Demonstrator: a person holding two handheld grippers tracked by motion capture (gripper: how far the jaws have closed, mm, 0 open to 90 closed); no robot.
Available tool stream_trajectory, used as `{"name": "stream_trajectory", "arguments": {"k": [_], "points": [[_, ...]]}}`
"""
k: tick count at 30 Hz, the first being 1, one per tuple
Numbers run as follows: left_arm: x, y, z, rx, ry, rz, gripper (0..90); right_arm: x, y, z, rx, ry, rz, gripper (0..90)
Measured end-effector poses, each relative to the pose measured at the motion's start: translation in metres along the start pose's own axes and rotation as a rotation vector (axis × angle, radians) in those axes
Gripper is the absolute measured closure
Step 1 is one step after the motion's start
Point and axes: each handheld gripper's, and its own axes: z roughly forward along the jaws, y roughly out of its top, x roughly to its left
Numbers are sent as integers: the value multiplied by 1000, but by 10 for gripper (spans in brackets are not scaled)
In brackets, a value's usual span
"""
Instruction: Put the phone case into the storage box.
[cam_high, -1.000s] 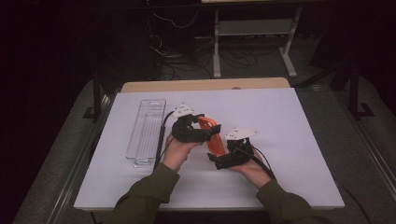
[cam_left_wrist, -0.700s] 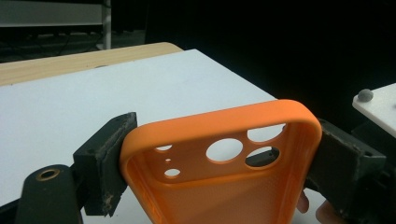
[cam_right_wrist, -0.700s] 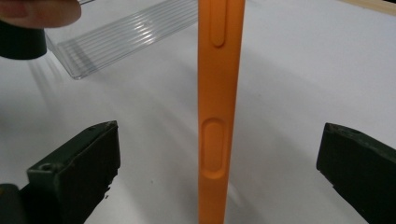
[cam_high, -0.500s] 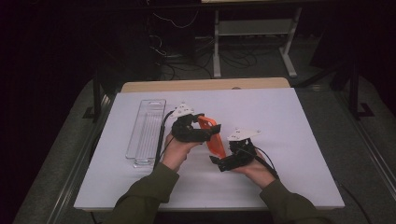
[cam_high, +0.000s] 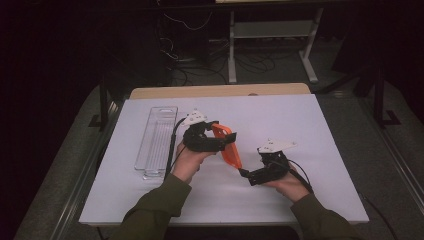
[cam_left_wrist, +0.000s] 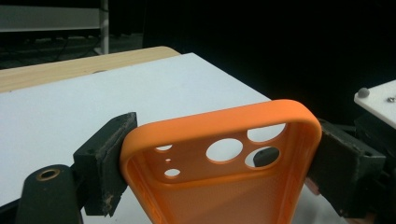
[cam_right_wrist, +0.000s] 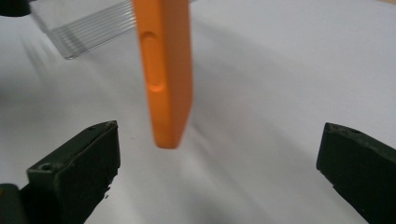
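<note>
The orange phone case (cam_left_wrist: 224, 163), judged light and flexible, is clamped across its camera end by the left gripper (cam_high: 212, 142) at frame centre. The right gripper (cam_right_wrist: 219, 177) is held wide apart below the free end, where the stiffer side edges are best gripped.

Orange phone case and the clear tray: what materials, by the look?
Orange phone case: likely silicone or soft plastic; matte, rounded moulded edges, clean camera cutouts. Clear tray: looks like rigid transparent plastic; glossy, ribbed floor, white table showing through.

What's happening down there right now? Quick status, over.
Left gripper shut on orange phone case, held above white table. Right gripper open, facing the case's edge. Clear tray off aside, nothing between.
</note>
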Motion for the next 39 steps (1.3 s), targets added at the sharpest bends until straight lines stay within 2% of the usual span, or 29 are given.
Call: {"name": "stream_trajectory", "arguments": {"k": [10,20,25,32,39], "points": [[0,2,-1,-4,-8,11,154,-10,-18,-19,4,-53,0,0],[1,5,-3,-15,-9,17,154,-13,-38,-33,27,-63,14,0],[1,5,-4,-14,-12,22,154,-13,-46,-35,42,-66,13,0],[0,7,-3,-2,-17,36,154,-13,-45,-32,61,-71,17,0],[3,13,-9,-1,-14,44,154,-15,-44,-30,67,-82,-2,0]]}}
